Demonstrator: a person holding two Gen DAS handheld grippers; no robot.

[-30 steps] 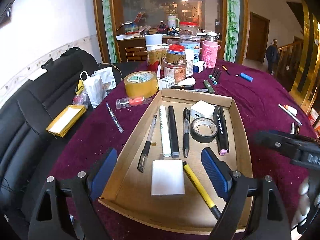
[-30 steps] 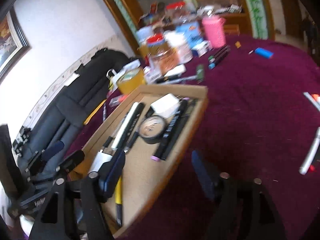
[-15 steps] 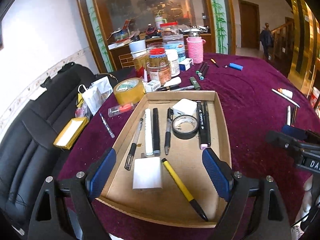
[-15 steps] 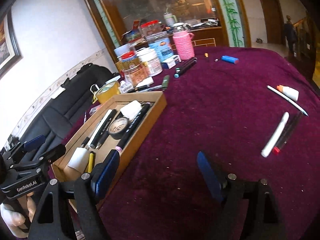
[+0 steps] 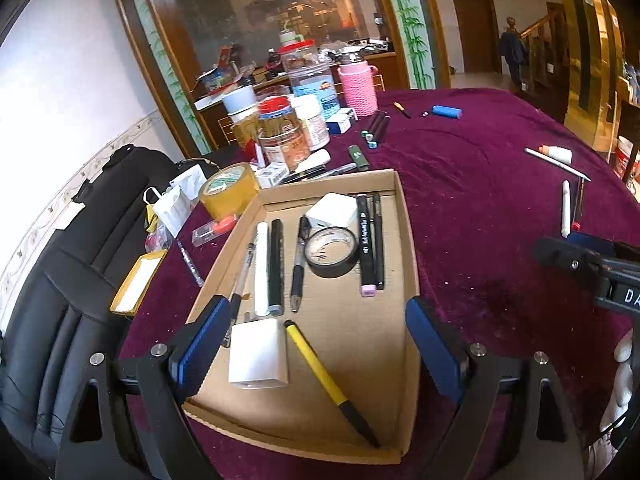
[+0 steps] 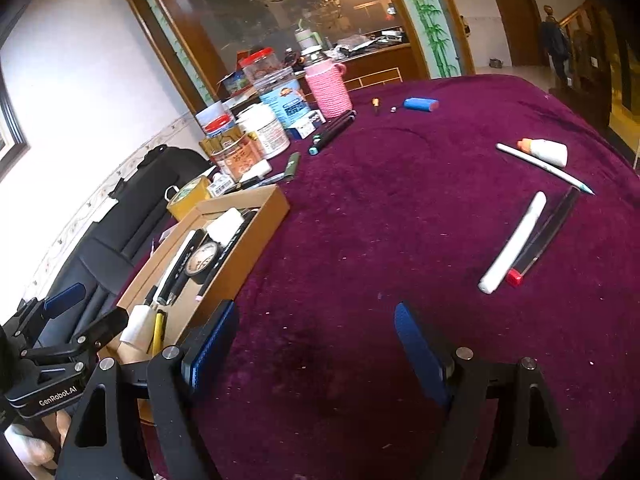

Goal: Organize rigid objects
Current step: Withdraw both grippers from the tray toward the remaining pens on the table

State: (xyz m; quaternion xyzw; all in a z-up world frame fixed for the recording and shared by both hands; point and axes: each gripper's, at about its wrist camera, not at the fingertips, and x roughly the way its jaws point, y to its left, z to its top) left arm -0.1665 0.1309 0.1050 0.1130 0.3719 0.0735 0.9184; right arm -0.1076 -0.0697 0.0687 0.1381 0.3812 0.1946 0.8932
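On the left, the left gripper (image 5: 316,344) hangs over the cardboard tray (image 5: 408,248) with its jaws wide apart, holding nothing. A yellow pen (image 5: 316,364) and black tape roll (image 5: 331,251) lie inside. Further right, the right gripper (image 6: 316,348) is spread wide too, empty, above the purple tablecloth (image 6: 400,200), near a white marker (image 6: 514,242).

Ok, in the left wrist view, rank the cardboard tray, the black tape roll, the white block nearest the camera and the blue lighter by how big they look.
1. cardboard tray
2. white block, though nearness to the camera enlarges it
3. black tape roll, not far behind; true order of these two is unsure
4. blue lighter, smallest, but also farthest away
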